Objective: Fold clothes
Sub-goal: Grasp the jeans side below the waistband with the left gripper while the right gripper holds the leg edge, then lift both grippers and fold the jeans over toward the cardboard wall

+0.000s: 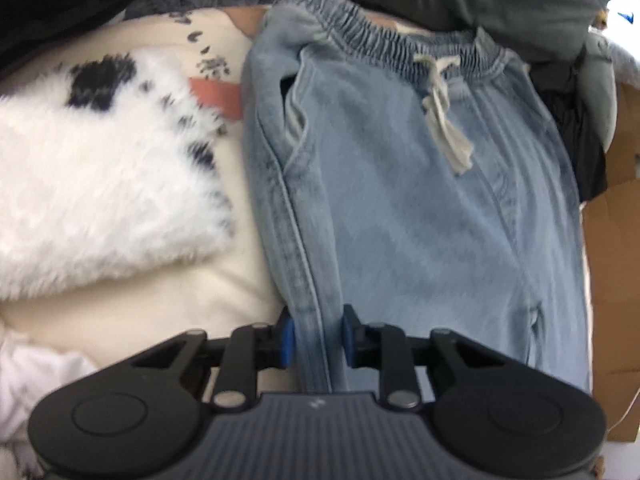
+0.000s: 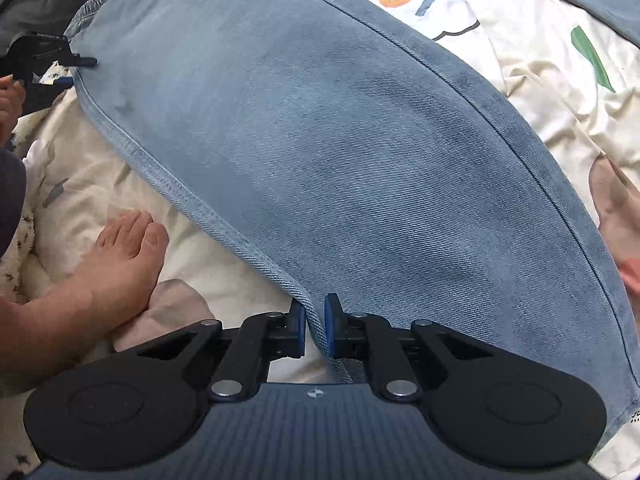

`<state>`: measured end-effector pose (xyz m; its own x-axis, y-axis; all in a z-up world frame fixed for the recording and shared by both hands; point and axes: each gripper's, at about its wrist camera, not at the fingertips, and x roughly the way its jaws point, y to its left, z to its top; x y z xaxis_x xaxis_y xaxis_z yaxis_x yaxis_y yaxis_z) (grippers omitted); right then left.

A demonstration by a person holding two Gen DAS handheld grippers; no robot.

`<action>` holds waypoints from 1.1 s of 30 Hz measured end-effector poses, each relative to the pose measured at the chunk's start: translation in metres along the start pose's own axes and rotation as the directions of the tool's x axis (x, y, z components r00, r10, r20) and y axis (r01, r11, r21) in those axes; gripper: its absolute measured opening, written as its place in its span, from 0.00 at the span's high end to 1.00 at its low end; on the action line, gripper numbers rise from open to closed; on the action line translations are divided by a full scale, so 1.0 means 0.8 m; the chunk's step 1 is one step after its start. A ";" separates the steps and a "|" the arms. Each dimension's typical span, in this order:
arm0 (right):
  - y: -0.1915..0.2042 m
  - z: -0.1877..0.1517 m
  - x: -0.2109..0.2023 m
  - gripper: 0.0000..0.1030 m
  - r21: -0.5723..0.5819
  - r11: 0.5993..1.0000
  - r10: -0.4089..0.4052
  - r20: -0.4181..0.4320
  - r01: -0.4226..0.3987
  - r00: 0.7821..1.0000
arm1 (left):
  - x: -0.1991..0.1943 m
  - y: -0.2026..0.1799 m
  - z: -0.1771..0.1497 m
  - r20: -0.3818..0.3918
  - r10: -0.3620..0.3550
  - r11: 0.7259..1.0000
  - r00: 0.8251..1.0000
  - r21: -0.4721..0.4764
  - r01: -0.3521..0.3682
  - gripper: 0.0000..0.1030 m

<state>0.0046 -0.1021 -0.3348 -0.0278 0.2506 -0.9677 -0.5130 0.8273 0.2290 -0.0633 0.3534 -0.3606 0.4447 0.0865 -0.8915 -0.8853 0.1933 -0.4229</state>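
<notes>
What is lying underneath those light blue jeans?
The jeans lie on a cream printed blanket with "BABY" lettering; a bare foot rests beside them. Whatever sits directly beneath the denim is covered. Both the left gripper and right gripper pinch its edge.

Faded light-blue denim trousers (image 1: 400, 184) show coarse twill weave; the white fluffy cushion (image 1: 100, 184) at left looks shaggy; the cream printed cotton sheet (image 2: 540, 80) lies matt, creased.

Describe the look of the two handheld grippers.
Both match: the left gripper and the right gripper have a ribbed grey body, black linkage arms with silver pivot pins, round black discs on either side, and blue pads on black fingers.
</notes>
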 end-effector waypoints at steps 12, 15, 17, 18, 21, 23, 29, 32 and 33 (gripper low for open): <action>0.019 -0.010 0.026 0.90 -0.110 0.992 -0.065 -0.035 0.061 0.997 | -0.024 0.009 0.005 0.084 -0.067 0.995 0.994 -0.067 0.072 0.83; 0.022 -0.011 0.032 0.90 -0.129 0.989 -0.075 -0.042 0.069 0.996 | -0.025 0.011 0.007 0.084 -0.059 0.996 0.995 -0.064 0.064 0.84; 0.020 -0.011 0.032 0.91 -0.120 0.991 -0.066 -0.044 0.061 0.997 | -0.022 0.007 0.008 0.078 -0.044 0.998 0.996 -0.049 0.048 0.85; 0.017 -0.011 0.031 0.94 -0.101 0.994 -0.051 -0.045 0.046 0.998 | -0.021 0.004 0.008 0.073 -0.034 0.999 0.997 -0.038 0.037 0.85; 0.001 -0.007 0.019 0.97 -0.026 1.000 -0.002 -0.040 0.001 0.999 | -0.022 -0.004 0.012 0.057 -0.020 1.000 0.998 -0.012 0.021 0.86; -0.006 -0.003 0.009 0.97 0.001 1.000 0.010 -0.029 -0.010 1.000 | -0.025 -0.010 0.014 0.051 -0.016 1.000 0.999 -0.002 0.016 0.87; -0.008 0.004 -0.015 0.98 0.014 1.000 0.009 -0.010 -0.009 1.000 | -0.043 -0.032 0.018 0.058 -0.011 0.999 0.998 0.050 0.008 0.88; -0.010 0.006 -0.031 0.98 0.029 0.999 0.015 0.010 -0.016 1.000 | -0.052 -0.046 0.019 0.065 -0.011 0.997 0.998 0.078 0.006 0.88; -0.011 0.006 -0.036 0.98 0.034 0.999 0.018 0.016 -0.018 1.000 | -0.055 -0.049 0.020 0.067 -0.010 0.997 0.998 0.083 0.005 0.88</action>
<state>0.0142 -0.1142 -0.3083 -0.0230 0.2734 -0.9616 -0.4830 0.8391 0.2501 -0.0457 0.3573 -0.3023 0.4617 0.1495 -0.8743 -0.8690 0.2741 -0.4121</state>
